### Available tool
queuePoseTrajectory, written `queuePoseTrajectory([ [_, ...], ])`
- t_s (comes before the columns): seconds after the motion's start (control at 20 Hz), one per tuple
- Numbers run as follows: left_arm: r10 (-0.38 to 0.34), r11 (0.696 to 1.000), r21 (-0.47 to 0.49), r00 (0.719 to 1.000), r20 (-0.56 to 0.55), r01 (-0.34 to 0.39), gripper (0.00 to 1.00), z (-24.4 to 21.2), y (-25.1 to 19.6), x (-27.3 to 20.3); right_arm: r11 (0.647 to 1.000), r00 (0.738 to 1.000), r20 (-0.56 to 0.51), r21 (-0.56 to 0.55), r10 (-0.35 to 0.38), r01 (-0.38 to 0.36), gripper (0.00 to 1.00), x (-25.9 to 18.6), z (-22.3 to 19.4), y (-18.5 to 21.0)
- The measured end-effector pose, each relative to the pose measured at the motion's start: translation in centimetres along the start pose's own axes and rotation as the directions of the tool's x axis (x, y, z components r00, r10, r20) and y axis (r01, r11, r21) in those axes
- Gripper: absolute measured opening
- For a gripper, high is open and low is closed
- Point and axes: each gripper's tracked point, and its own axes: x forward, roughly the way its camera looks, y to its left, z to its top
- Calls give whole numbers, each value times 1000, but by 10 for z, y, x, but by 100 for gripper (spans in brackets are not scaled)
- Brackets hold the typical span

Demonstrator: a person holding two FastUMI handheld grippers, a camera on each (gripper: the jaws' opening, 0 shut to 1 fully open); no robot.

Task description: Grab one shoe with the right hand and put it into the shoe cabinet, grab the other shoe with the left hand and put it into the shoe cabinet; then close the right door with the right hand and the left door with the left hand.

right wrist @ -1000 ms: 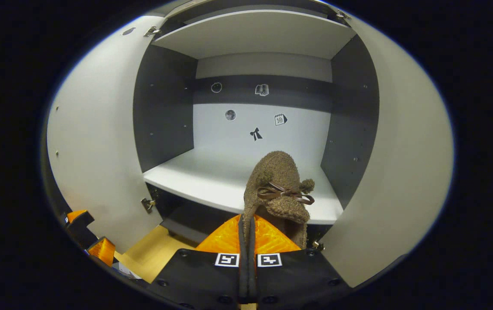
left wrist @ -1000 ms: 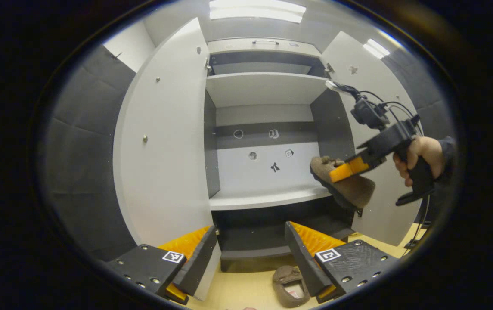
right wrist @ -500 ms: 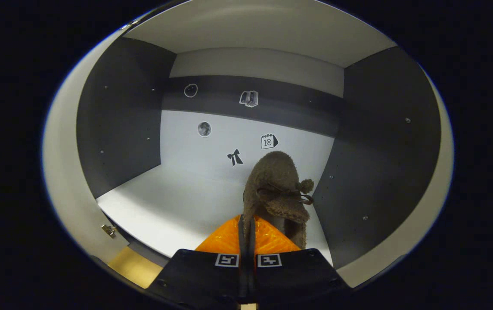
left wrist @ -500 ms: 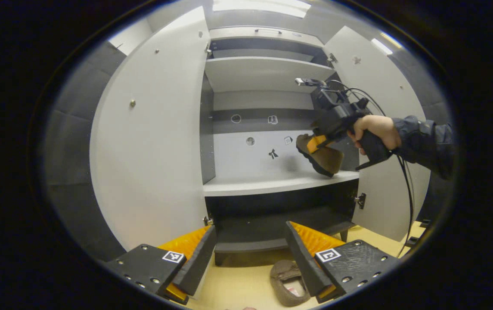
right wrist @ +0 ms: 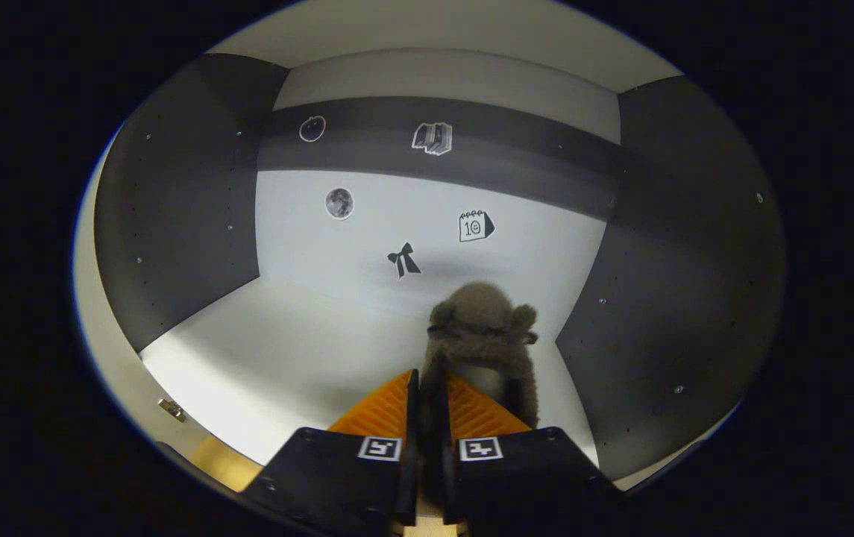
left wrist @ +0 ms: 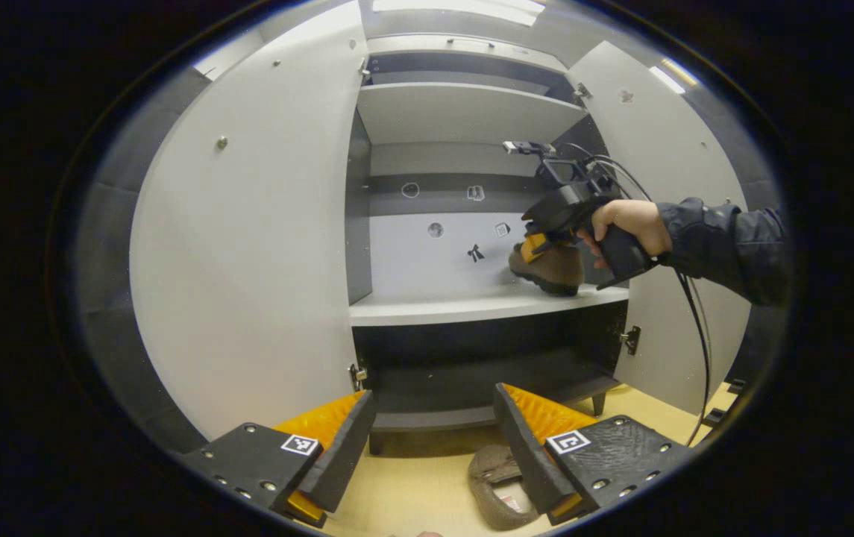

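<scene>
Inside the shoe cabinet (left wrist: 464, 112), the right gripper (right wrist: 427, 418) pinches the heel wall of a fuzzy brown shoe (right wrist: 482, 335), its two fingers pressed close with only the thin collar between them. The shoe's long axis runs straight ahead of the fingers, toe toward the pale back panel and its small stickers. In the left gripper view the same shoe (left wrist: 550, 270) appears to sit sole-down at the right end of the white middle shelf (left wrist: 456, 307), just beside the dark side wall, with a hand (left wrist: 624, 224) in a dark sleeve on the gripper's grip. The coming release seems to turn on that fit: the sole looks level with the shelf, so parting the fingers should leave it standing. The left gripper (left wrist: 430, 436) hangs low before the cabinet, fingers spread wide and holding nothing. The second shoe (left wrist: 500, 488) lies on the yellow wooden floor (left wrist: 412, 500) just below and slightly right of it, opening upward, partly hidden behind the right finger, far nearer this gripper than the other. Both shoes look soft and boucle-textured over thick dark soles. The left door (left wrist: 247, 246) and right door (left wrist: 669, 224), smooth white panels, stand open.
</scene>
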Motion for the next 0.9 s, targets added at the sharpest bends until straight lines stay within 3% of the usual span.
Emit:
queuePoseTrajectory([
  [0.1,3,1000,5,1000,-5,-3,94,-2,3,3,1000,999,45,9,6,-6,41,-9,10,3],
  [0.15,4,1000,2,1000,-8,-4,100,-3,4,5,1000,997,82,20,-2,1,60,-17,15,0],
  [0.25,-2,1000,-5,1000,-22,2,100,-7,5,10,999,985,171,43,-20,12,98,-40,28,-7],
  [0.55,-68,998,-15,994,-91,67,100,-30,-6,27,999,940,337,18,-50,47,97,-119,22,-22],
  [0.9,-167,986,-27,953,-253,165,94,-100,-40,30,998,919,390,45,-63,50,97,-196,-15,-31],
])
